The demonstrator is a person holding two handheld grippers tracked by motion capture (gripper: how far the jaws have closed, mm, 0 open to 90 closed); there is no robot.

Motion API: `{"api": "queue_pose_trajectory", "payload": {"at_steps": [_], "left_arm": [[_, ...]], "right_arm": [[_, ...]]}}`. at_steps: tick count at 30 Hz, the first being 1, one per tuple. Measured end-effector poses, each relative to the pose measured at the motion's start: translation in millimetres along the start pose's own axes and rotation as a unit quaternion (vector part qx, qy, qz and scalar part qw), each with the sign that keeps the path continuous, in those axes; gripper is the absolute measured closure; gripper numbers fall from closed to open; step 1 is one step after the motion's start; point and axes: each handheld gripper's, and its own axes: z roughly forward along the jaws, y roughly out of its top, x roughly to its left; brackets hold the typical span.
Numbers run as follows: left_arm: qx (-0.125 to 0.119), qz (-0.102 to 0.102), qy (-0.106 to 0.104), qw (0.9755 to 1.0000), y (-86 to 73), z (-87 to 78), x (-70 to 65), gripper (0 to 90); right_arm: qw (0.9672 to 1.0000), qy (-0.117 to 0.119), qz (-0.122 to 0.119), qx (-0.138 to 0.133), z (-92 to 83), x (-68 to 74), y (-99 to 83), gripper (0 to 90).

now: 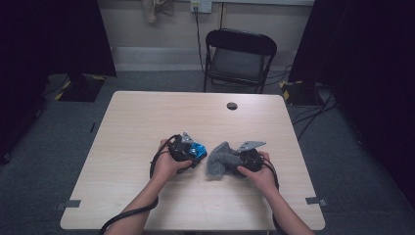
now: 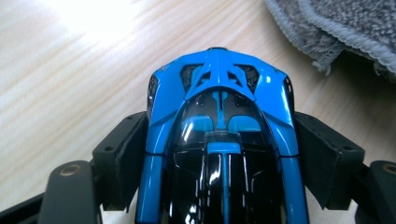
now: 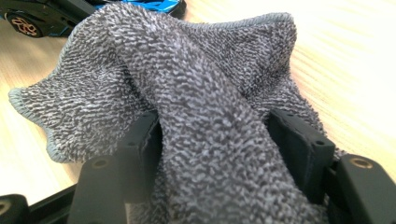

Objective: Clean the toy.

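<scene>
A: The left tongs (image 1: 195, 152) grip the blue toy car (image 2: 219, 140) by its flanks, jaws pressed on both sides, near the middle of the worktop (image 1: 147, 122). The right tongs (image 1: 230, 161) are clamped on a bunched fold of the grey cloth (image 3: 187, 116), just beside the car.

B: To wipe well, the car should be held steady while the cloth is drawn lightly over its bodywork.

A: The left gripper view shows the car's roof and the cloth's hem (image 2: 327, 42); the right gripper view shows a wheel (image 3: 23, 25) beyond the cloth.
</scene>
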Motion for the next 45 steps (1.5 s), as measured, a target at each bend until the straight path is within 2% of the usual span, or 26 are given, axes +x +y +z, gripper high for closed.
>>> {"api": "queue_pose_trajectory", "payload": {"at_steps": [4,7,8,11,13,16,17,18,21,27,30,35,40,41,43,45], "left_arm": [[-0.002,-0.003,-0.007,1.0000,-1.8,-2.0,2.0,24.6],[0.005,-0.001,-0.007,1.0000,-2.2,-4.7,1.1,24.6],[0.006,0.006,-0.009,0.9999,-2.0,-7.3,1.4,24.6],[-0.003,0.004,-0.014,0.9999,0.6,-17.0,2.9,24.7],[0.003,0.009,-0.020,0.9998,1.9,-25.4,3.9,24.7],[0.010,0.013,-0.028,0.9995,-2.6,-28.1,1.9,24.7],[0.010,0.013,-0.028,0.9995,-2.6,-28.1,1.9,24.7],[0.019,0.023,-0.031,0.9991,-7.3,-28.3,-0.6,24.7],[0.021,0.025,-0.032,0.9989,-11.9,-27.9,-0.4,24.7],[0.013,0.017,-0.030,0.9993,-16.9,-23.0,0.2,24.5],[0.007,0.020,-0.031,0.9993,-19.8,-19.5,-0.3,24.5],[0.008,0.022,-0.031,0.9993,-19.4,-19.4,-0.6,24.4],[0.007,0.013,-0.028,0.9995,-18.6,-19.1,-1.1,23.9],[0.007,0.018,-0.022,0.9996,-17.2,-19.3,-1.0,23.1],[-0.011,0.006,-0.018,0.9998,-12.8,-18.8,-0.7,15.4],[-0.011,0.009,-0.017,0.9998,-7.0,-16.8,1.0,14.8]], "right_arm": [[1.0000,-0.001,0.002,-0.002,0.1,0.3,-0.2,37.1],[1.0000,-0.001,0.002,-0.002,0.1,0.1,-0.3,37.1],[1.0000,0.000,0.003,-0.001,0.1,-0.2,0.2,37.2],[1.0000,0.000,0.004,-0.001,0.2,-0.6,0.4,37.2],[1.0000,0.000,0.004,-0.001,0.3,-0.7,0.4,37.2],[1.0000,-0.001,0.005,0.000,0.4,-0.3,0.6,37.2],[1.0000,-0.001,0.005,-0.001,0.4,-0.3,0.6,37.2],[1.0000,-0.001,0.005,0.000,0.4,-0.4,0.6,37.2],[1.0000,-0.001,0.004,0.001,0.4,-0.5,1.1,37.2],[1.0000,-0.002,0.003,0.003,0.8,-0.5,1.8,37.1],[1.0000,-0.001,0.002,0.003,0.8,-0.6,1.8,37.0],[1.0000,-0.001,0.002,0.003,0.8,-0.7,1.8,37.0],[1.0000,-0.001,0.001,0.002,0.9,-0.5,1.6,36.8],[1.0000,-0.002,0.001,0.003,1.0,-0.4,1.8,36.8],[1.0000,-0.002,0.002,0.003,1.2,-0.5,1.9,36.6],[1.0000,-0.001,0.002,0.003,1.2,-0.6,2.0,36.6]]}}
